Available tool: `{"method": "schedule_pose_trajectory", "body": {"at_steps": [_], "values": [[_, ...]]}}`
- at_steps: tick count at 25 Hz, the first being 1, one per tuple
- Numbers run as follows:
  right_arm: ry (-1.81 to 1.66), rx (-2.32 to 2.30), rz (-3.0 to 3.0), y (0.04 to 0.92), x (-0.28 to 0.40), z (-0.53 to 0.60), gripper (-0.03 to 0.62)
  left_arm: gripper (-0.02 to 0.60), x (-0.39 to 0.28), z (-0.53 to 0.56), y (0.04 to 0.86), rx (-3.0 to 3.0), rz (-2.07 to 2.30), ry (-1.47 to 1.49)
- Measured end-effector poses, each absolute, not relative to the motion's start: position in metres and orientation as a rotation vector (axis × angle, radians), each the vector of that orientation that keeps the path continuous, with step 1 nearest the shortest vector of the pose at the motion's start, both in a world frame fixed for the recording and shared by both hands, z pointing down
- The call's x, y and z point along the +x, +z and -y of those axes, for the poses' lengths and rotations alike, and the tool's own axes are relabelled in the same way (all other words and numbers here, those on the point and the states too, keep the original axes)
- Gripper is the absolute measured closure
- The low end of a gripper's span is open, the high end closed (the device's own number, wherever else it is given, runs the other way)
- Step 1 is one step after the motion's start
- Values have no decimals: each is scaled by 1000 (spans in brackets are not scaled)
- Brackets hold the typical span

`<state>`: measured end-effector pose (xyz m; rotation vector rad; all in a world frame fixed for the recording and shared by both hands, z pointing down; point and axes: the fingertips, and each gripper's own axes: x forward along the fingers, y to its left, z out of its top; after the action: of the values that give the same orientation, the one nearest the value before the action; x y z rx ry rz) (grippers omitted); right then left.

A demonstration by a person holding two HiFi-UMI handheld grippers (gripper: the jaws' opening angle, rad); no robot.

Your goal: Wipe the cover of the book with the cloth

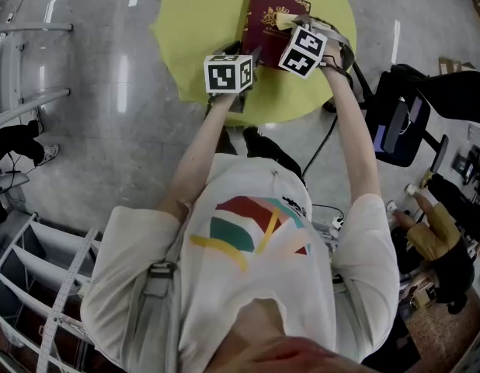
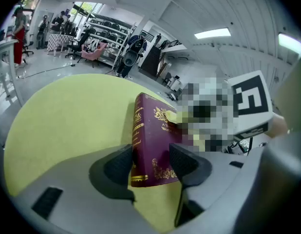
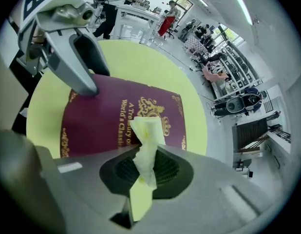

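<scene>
A maroon book with gold ornament lies flat on a round yellow table. My left gripper is shut on the book's near end; in the left gripper view the pads of my left gripper sit on either side of the spine corner of the book. My right gripper is shut on a pale yellow cloth. The cloth's crumpled end touches the gold crest on the cover of the book. The left gripper's finger also shows in the right gripper view, on the book's corner.
The table top is bare around the book. A black chair stands at the right, and a gloved hand shows further down. Metal racks stand at the lower left. Shelving and people are far off in the room.
</scene>
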<state>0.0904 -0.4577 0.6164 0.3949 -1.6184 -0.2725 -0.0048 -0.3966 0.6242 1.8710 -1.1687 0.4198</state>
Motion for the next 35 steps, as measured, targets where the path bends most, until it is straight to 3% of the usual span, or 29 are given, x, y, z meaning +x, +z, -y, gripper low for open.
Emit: {"method": "schedule_pose_trajectory", "body": {"at_steps": [20,29,35], "values": [[-76,348,1689,623,83,321,566,342,-3,396,635,1854,1139,417],[-80,332,1696,619,83,322,565,342,-2,396,633,1858,1109,432],[-165,517,1758,580,81,377,565,345,-27,409,591,1891,1210,273]]}}
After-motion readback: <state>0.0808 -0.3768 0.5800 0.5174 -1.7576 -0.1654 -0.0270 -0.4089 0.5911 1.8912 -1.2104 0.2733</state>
